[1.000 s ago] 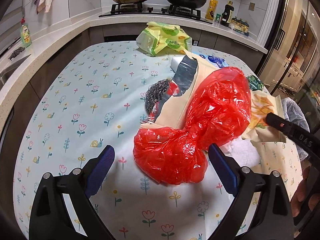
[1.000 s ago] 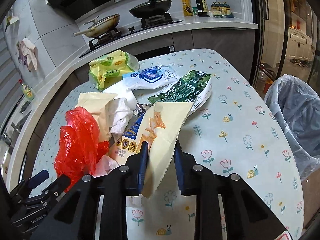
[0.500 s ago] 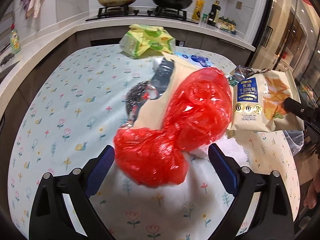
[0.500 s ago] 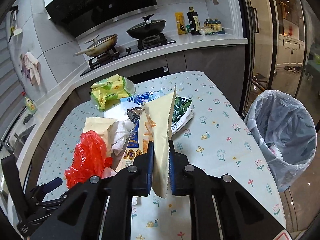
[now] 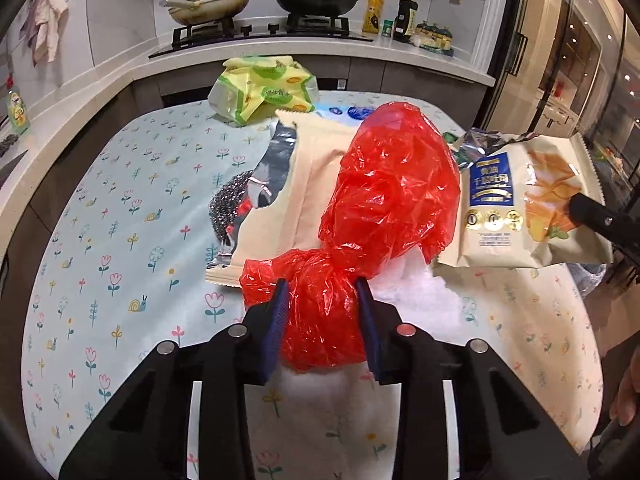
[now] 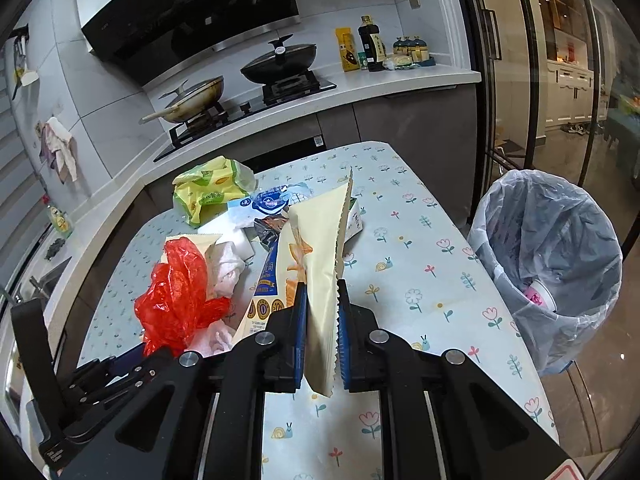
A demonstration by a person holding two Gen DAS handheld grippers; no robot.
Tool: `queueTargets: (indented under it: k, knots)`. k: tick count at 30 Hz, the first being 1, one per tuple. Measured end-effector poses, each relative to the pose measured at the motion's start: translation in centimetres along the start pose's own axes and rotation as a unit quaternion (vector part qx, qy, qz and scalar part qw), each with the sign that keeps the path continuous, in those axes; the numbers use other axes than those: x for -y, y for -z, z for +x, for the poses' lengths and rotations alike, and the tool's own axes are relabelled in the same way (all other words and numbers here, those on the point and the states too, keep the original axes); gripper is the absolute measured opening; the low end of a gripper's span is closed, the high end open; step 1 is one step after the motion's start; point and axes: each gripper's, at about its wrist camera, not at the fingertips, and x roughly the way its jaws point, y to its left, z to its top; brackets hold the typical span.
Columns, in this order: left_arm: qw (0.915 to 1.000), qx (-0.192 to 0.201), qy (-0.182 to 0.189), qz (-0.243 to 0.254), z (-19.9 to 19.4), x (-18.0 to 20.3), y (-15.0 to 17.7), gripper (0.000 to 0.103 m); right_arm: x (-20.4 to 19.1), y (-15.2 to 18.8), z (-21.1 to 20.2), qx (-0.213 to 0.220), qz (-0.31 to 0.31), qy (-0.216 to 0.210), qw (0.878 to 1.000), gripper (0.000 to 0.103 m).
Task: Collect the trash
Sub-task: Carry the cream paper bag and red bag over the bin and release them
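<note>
Light, crinkly, slippery: left gripper [image 5: 323, 312] jaws just closed, pinching red bag [image 5: 384, 200] at its bunched neck; right gripper [image 6: 322, 328] jaws clamping snack packet [image 6: 320, 240] edge.

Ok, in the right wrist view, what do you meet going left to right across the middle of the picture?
red plastic bag → crumpled white tissue → cream snack bag pinched in the right gripper → bare flowered tablecloth → lined trash bin beside the table.
</note>
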Motion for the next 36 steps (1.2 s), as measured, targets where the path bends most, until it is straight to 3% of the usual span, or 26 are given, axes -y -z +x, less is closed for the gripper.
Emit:
queueTargets:
  k: [4, 17, 36]
  knots:
    - [0.9998, 0.016, 0.008, 0.002, -1.8, 1.2, -0.4, 0.026, 0.6, -0.4, -1.1, 0.010, 0.002, -0.002, 1.000, 0.013]
    - [0.9966, 0.066, 0.040, 0.027, -7.0, 7.3, -3.1, 0.026, 4.4, -2.3, -5.9, 0.056, 0.018, 0.001, 0.998, 0.013]
    - [0.9887, 0.065, 0.088, 0.102, -5.5, 21.9, -5.9, 0.026, 17.4, -5.1, -10.3, 0.102, 0.064, 0.072, 0.990, 0.013]
